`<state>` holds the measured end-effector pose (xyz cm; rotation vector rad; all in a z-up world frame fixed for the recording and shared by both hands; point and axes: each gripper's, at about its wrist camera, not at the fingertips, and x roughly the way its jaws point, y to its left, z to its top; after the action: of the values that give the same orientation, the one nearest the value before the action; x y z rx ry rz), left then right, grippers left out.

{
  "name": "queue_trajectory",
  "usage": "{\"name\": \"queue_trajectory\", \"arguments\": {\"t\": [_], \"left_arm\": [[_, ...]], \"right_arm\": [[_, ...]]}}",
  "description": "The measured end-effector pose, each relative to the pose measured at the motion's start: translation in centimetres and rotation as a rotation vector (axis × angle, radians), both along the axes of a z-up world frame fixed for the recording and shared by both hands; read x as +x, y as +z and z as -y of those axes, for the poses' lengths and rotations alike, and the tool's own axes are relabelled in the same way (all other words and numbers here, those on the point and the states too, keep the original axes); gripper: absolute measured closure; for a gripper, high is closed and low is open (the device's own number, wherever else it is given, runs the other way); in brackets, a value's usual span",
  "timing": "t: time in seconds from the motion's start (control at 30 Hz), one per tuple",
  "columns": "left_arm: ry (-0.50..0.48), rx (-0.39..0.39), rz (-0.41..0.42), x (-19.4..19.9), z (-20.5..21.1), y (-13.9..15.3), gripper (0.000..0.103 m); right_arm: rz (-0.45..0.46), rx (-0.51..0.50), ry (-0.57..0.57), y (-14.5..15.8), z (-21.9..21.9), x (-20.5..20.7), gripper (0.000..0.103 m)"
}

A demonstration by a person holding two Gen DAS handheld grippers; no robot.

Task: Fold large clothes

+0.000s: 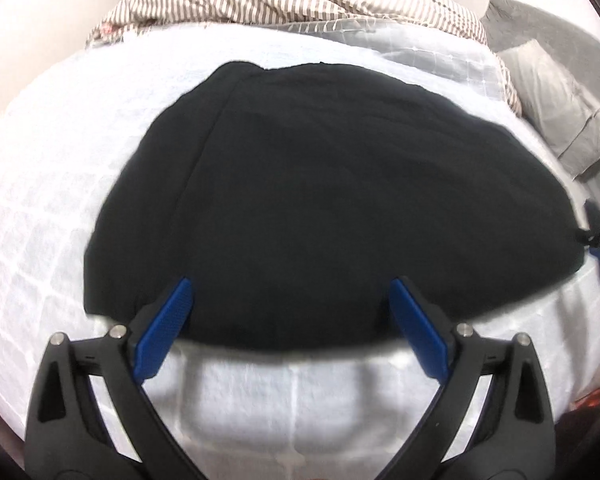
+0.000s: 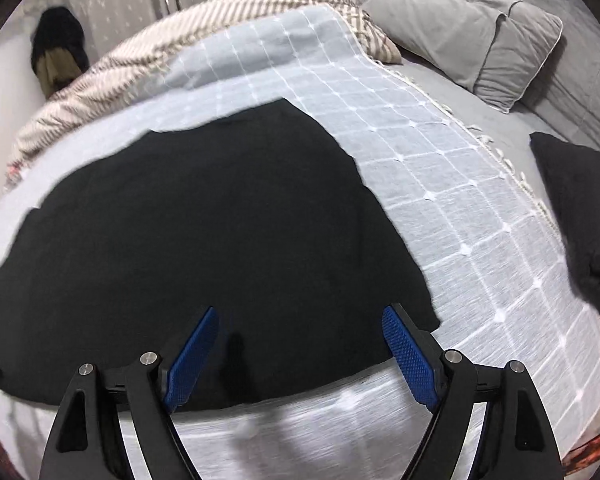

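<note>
Left wrist view shows the left gripper (image 1: 290,312) and right gripper (image 2: 300,340) both wide apart, holding nothing, over the near edge of the black garment (image 1: 320,200) lying flat on the white cover (image 1: 40,200), so I think a fold is done and next they must grab an edge.

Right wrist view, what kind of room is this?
Most likely a bedroom: the black garment lies on a bed's white checked cover, with a grey pillow and a striped blanket behind it.

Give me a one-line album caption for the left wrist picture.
Open left gripper poised over a black garment spread on a white checked bedcover, striped blanket behind.
</note>
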<state>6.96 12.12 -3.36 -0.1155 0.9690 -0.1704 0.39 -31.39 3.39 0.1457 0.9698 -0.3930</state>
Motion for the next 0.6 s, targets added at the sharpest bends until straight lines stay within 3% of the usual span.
{"name": "queue_trajectory", "arguments": {"t": [0.17, 0.33, 0.6], "left_arm": [[0.018, -0.182, -0.091, -0.3, -1.0, -0.9, 0.001], [0.133, -0.349, -0.192, -0.3, -2.7, -3.3, 0.001], [0.277, -0.452, -0.139, 0.4, -3.7, -4.5, 0.001]], "right_arm": [[0.013, -0.023, 0.041, -0.1, -2.4, -0.3, 0.018], [0.006, -0.045, 0.096, -0.8, -4.6, 0.1, 0.018], [-0.009, -0.039, 0.159, -2.0, -7.2, 0.9, 0.018]]}}
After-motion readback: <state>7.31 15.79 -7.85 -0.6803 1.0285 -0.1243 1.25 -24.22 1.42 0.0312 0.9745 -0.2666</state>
